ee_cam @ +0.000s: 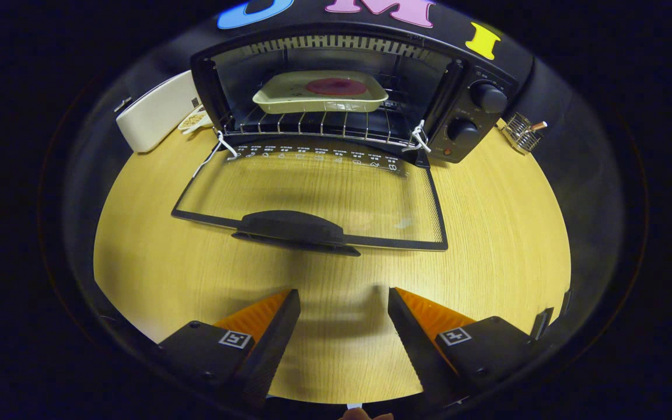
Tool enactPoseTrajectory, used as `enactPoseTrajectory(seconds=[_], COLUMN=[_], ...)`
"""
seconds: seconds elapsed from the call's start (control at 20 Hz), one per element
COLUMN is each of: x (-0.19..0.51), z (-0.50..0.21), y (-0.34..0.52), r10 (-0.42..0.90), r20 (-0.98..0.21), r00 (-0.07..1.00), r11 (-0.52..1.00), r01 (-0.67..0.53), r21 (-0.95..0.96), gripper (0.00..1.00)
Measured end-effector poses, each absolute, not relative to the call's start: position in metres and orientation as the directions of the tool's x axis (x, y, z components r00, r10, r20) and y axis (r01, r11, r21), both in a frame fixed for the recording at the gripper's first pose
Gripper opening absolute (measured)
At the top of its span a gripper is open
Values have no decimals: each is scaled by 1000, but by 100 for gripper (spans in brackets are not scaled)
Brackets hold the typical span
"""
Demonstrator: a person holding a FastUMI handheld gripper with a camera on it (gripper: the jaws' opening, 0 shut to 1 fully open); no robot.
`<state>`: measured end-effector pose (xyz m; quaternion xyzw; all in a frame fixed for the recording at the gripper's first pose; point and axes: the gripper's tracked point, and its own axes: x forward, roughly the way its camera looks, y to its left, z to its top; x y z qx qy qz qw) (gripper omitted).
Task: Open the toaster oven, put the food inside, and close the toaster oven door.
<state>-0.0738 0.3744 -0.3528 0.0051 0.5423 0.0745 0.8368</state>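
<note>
A black toaster oven stands at the back of the wooden table. Its glass door lies fully folded down toward me, with the dark handle at its near edge. Inside, on the wire rack, rests a pale tray holding a round reddish piece of food. My gripper is open and holds nothing. It hovers over bare table, a short way back from the door handle, which lies beyond the fingertips.
A white box-shaped appliance stands left of the oven with a small dish of grains beside it. A small wire holder sits right of the oven. Two knobs face me on the oven's right panel.
</note>
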Motion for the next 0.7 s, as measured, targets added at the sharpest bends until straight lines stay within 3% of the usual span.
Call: enactPoseTrajectory(seconds=[0.45,0.7], x=[-40,-36], z=[-356,-347], y=[369,368], r10=[129,119], r20=[-894,-872], r00=[430,475], r11=[991,993], r01=[-13,-57], r21=[136,105], gripper=[100,100])
